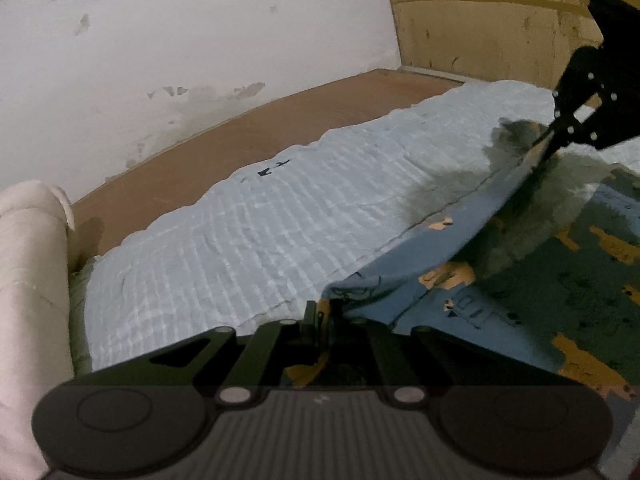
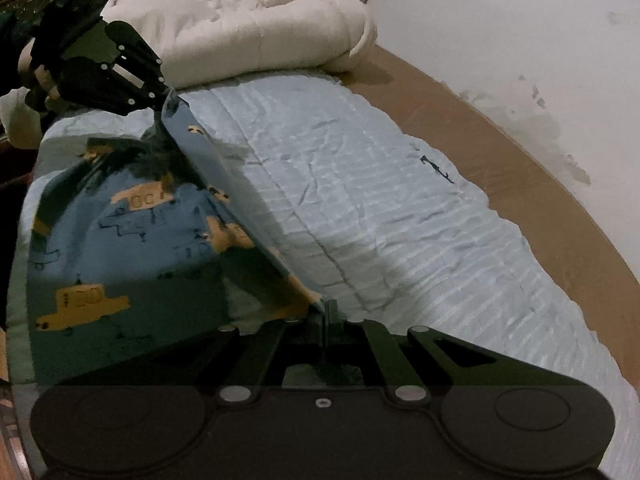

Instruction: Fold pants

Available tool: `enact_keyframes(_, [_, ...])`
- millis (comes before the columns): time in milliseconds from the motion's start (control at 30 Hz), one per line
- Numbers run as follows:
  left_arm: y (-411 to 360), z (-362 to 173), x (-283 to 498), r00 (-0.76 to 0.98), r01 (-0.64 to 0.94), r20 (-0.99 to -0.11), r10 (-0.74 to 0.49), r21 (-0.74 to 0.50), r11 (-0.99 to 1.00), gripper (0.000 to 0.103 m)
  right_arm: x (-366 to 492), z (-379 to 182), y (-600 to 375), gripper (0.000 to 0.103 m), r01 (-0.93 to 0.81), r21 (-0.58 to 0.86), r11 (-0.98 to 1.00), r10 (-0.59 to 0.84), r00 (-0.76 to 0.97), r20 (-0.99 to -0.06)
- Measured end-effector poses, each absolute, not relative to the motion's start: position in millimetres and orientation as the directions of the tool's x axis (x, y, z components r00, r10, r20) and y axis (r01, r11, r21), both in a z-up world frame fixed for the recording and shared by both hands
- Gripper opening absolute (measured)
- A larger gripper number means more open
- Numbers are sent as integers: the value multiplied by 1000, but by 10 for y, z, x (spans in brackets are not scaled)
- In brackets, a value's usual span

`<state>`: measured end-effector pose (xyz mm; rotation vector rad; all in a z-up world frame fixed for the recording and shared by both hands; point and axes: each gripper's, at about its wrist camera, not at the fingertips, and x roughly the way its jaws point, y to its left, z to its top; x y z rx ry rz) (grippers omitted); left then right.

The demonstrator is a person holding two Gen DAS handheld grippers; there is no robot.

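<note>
Fingers of the left gripper (image 1: 320, 312) and right gripper (image 2: 325, 310) are pinched closed on one edge of the pants (image 2: 132, 240), lifted taut above the quilted pale-blue mattress cover (image 2: 360, 200). Risk: the thin, soft printed fabric may slip free under uneven tension. Beyond lies a puffy cream duvet (image 2: 248, 24).

Pants (image 2: 132, 240) on quilt (image 2: 360, 200), left side
</note>
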<state>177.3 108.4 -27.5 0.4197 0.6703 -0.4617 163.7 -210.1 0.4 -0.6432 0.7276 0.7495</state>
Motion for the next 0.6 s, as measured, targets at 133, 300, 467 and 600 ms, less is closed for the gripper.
enact_keyframes(133, [1127,-269,1646,680,553,-674,-289,212,806,3,1390,-33,-2117,0,-776,-247,581,372,523,-767])
enact_keyframes(300, [1184,-347,1459,661,577,-682,-313,194,794,3,1098,-115,-2091,0,-779,-242,579,382,521,-764])
enact_keyframes(467, [1187,-502,1377,644,575,-702,-304,183,797,3,901,-243,-2065,0,-772,-227,594,384,520,-763])
enact_keyframes(600, [1174,-587,1274,626,596,-714,-314,178,783,3,768,-337,-2071,0,-761,-211,613,381,519,-765])
